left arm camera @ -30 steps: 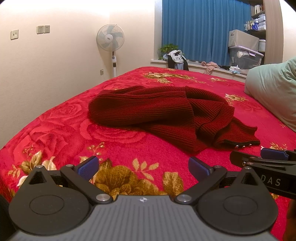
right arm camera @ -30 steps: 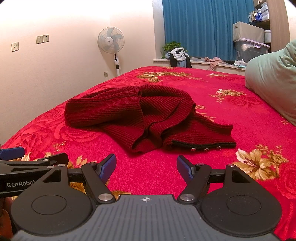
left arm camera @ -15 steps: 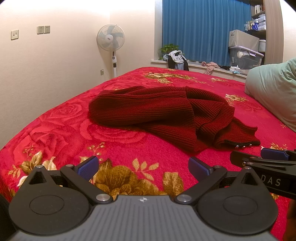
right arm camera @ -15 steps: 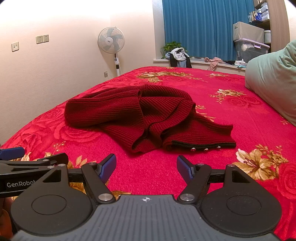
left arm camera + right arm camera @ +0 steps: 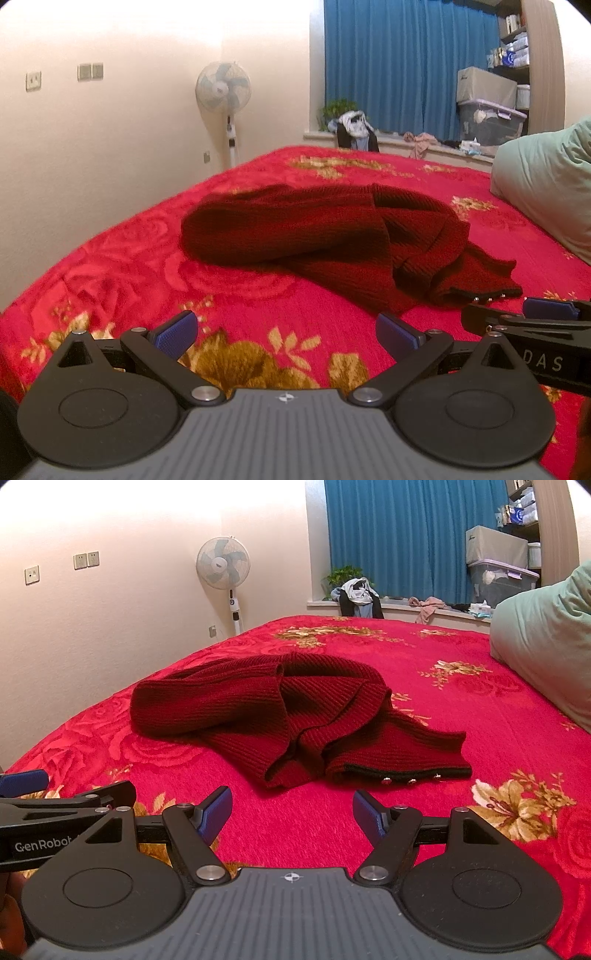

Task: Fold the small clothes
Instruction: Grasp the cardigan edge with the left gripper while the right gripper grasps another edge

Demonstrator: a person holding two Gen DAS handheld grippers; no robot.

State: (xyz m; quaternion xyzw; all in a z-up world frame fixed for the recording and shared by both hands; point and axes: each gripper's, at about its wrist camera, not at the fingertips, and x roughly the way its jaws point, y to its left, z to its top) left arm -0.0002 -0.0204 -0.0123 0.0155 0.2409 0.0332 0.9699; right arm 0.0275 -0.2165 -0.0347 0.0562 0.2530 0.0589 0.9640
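A dark red knitted garment point(image 5: 332, 236) lies crumpled on the red floral bedspread point(image 5: 110, 273); it also shows in the right wrist view point(image 5: 280, 709), with a black-edged hem carrying three snap buttons point(image 5: 410, 781) at its near right. My left gripper point(image 5: 286, 332) is open and empty, hovering over the bedspread short of the garment. My right gripper point(image 5: 291, 812) is open and empty, also short of the garment, near the buttoned hem. Each gripper shows at the edge of the other's view.
A pale green pillow point(image 5: 546, 642) lies at the right side of the bed. A standing fan point(image 5: 223, 565) is by the wall at the far left. The windowsill under the blue curtain point(image 5: 391, 535) holds clothes, a plant and storage boxes.
Both grippers have moved slightly; the garment sits a little lower and closer in the right wrist view. Nothing was taken hold of.
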